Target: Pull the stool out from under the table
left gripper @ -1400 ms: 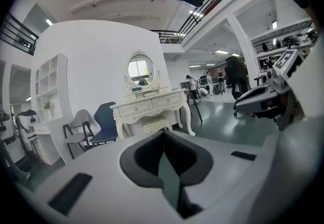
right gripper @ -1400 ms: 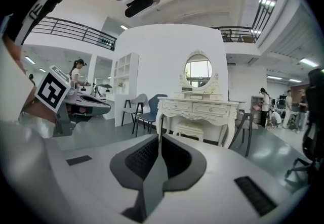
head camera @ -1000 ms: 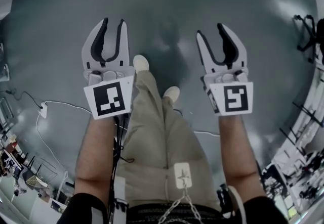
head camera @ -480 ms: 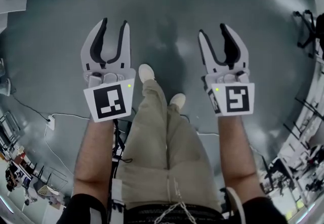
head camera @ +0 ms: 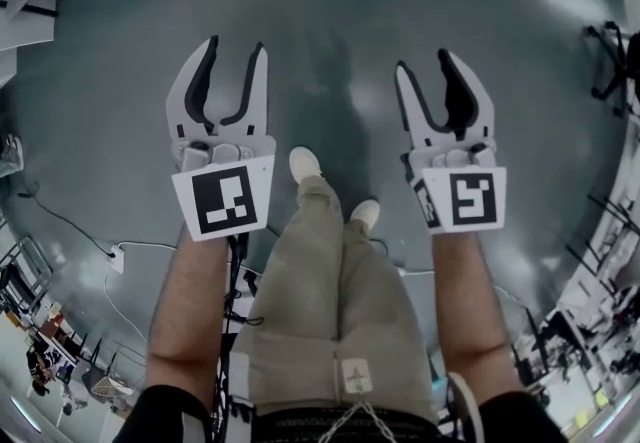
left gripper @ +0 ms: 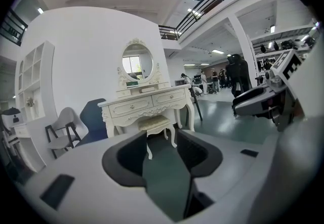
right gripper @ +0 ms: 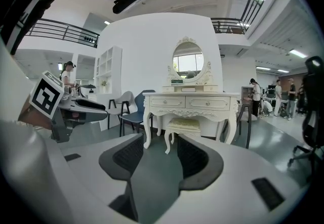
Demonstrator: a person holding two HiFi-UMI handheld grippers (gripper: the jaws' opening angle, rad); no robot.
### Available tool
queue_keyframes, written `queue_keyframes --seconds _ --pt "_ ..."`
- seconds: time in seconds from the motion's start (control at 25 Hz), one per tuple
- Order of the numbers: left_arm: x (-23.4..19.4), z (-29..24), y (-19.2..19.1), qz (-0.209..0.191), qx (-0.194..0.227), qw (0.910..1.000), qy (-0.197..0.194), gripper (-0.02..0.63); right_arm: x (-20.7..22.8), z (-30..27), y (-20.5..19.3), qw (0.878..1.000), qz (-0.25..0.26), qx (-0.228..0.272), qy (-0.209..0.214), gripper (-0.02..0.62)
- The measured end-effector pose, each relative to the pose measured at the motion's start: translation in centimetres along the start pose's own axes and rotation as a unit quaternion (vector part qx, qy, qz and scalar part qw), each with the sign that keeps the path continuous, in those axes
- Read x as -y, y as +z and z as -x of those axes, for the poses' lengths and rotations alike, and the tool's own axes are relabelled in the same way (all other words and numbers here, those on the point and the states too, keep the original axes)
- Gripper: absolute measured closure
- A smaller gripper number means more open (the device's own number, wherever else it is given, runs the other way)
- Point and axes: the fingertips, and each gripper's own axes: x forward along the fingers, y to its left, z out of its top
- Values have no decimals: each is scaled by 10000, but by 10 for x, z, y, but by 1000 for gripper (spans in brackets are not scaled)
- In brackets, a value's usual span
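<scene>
A small white stool [left gripper: 157,126] with a pale cushion stands tucked under a white dressing table [left gripper: 147,104], some way off across the floor. The right gripper view shows the same stool [right gripper: 184,126] between the table's [right gripper: 192,101] front legs. In the head view my left gripper [head camera: 234,49] and right gripper [head camera: 422,61] are held out side by side over the bare grey floor, both open and empty. The left jaws have just been opening, with nothing between them. Each gripper view looks along its jaws toward the stool, which stays far from the left gripper [left gripper: 162,154] and the right gripper [right gripper: 162,157].
An oval mirror [right gripper: 188,63] tops the table. A grey chair [left gripper: 63,127] and a blue chair [left gripper: 93,119] stand to its left, a black office chair [right gripper: 309,117] to the right. People stand in the background. A white cable [head camera: 110,253] lies on the floor at left.
Both grippers have moved forward over the floor as the person walks, and the feet have shifted. The left jaws stand wider apart than before.
</scene>
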Motion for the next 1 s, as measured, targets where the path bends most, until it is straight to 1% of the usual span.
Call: queue_keyframes --seconds 0.08,0.24,0.4,0.48,0.56,0.64,0.72,0.8,0.88,1.0 --pt "-4 -7 1 28 28 10000 -31 437 -1 -8 6 10000 -58 -15 -14 405" --pt "-14 -15 2 163 36 9998 -117 437 -4 -21 20 10000 5 -31 -77 403" --pt "-22 -23 8 30 18 9998 -176 436 1 -29 39 9998 165 78 -128 400" --pt "-27 -28 9 61 15 9999 -133 437 5 -32 43 9997 162 132 -154 400" --pt "-34 -31 8 134 40 9999 -84 437 4 -37 43 9997 125 161 -163 400" --pt "-39 -32 4 110 56 9999 -49 437 1 -43 39 9997 115 168 -152 400" --pt "-39 -36 -1 92 29 10000 -12 437 2 -49 31 9998 83 150 -129 399" --pt "-37 -39 -3 189 13 9998 9 437 5 -54 21 9999 37 106 -93 397" --pt "-36 -40 -5 283 -5 9996 -27 437 4 -60 15 10000 58 55 -32 397" --pt "-34 -45 -7 213 -108 9997 -101 437 7 -68 16 9999 104 36 30 396"
